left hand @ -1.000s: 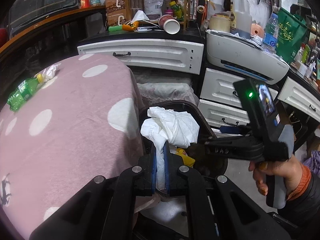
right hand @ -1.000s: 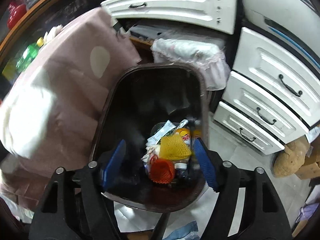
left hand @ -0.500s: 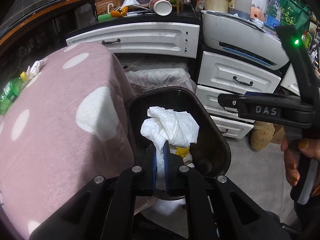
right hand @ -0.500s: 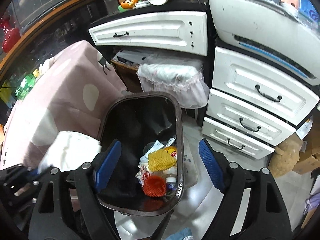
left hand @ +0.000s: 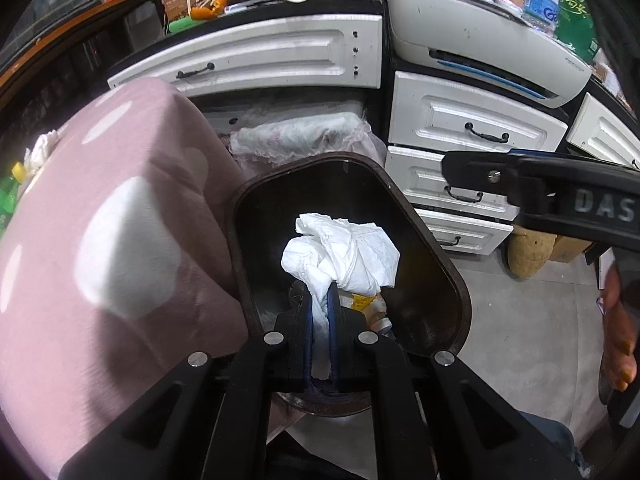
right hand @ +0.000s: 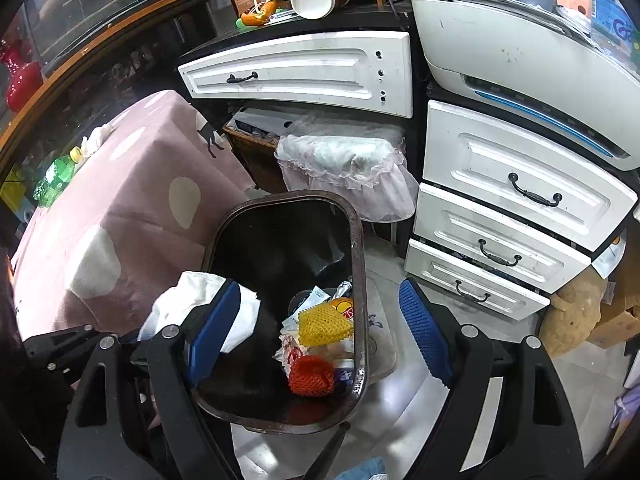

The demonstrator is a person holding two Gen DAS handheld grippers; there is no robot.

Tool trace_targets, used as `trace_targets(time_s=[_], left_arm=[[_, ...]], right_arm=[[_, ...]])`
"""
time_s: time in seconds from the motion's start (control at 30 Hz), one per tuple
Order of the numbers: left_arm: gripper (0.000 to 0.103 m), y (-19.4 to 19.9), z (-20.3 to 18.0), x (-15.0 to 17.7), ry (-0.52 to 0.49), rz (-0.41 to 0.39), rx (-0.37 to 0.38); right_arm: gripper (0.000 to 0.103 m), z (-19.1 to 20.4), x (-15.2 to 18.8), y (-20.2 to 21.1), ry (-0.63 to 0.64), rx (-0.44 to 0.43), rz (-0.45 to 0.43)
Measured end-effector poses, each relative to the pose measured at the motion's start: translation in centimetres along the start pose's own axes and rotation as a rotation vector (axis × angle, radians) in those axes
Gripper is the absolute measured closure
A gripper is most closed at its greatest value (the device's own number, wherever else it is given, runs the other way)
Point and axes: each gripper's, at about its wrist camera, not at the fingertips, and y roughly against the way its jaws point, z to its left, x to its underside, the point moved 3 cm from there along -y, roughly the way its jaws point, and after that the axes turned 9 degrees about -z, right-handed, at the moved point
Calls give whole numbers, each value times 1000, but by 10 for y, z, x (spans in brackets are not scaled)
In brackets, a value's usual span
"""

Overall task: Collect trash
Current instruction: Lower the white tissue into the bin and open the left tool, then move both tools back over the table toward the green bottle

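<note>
Your left gripper (left hand: 320, 320) is clamped on a crumpled white tissue (left hand: 344, 254), its blue pads (left hand: 333, 312) pressed against the wad's lower tail. The bulk of the tissue flares out above the fingertips and hangs over the open mouth of the dark brown trash bin (left hand: 452, 276). In the right wrist view the same tissue (right hand: 180, 300) appears at the bin's near-left rim, partly behind your right gripper's left finger.

Your right gripper (right hand: 320, 332) stands wide, its blue ribbed pads (right hand: 424, 332) well apart, with nothing pressed between them; it looks down into the bin (right hand: 358, 264). Inside the bin lie a yellow foam net (right hand: 324, 324), an orange foam net (right hand: 312, 376) and some printed wrappers (right hand: 292, 344), gathered against the right wall. In the left wrist view your right gripper's black body (left hand: 560, 204) crosses the right edge of the picture, with your hand (left hand: 618, 340) below it.

The bin stands on a pale tiled floor (right hand: 416, 408), just beside a table draped in a pink cloth with white dots (left hand: 100, 240). On the far end of that cloth lie a green plastic bottle (right hand: 54, 180) and another white tissue wad (right hand: 94, 138). Behind the bin are white drawers with black handles (right hand: 520, 196), a lace-covered object (right hand: 348, 168) and a white printer (left hand: 480, 48).
</note>
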Motion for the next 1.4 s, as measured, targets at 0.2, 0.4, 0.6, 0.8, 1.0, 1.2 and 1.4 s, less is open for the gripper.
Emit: trace_targets(time_s=[0.2,0.4,0.6,0.8,1.0,1.2,1.4], left_arm=[[90,-11,-2,1,-24,24,-2],[22,-9,-5,1,-34,-23,27],[12,-4,-19,2,-115,-45,42],[9,15,-27,1,-115,-95,112],[9,41,-32,3,-98,-136,156],[6,83,-30,0,-89,-214,188],[6,110,-19,-2,-97,-256,168]], right_arm=[[22,-2,0,0,-9,-1,0],[21,-3,0,0,-15,-1,3],[20,-3,-1,-1,-16,-1,5],[20,-6,-2,0,-23,6,0],[20,-14,-5,2,-45,17,-9],[18,-11,-7,6,-39,15,-21],[15,6,-11,12,-3,-12,-34]])
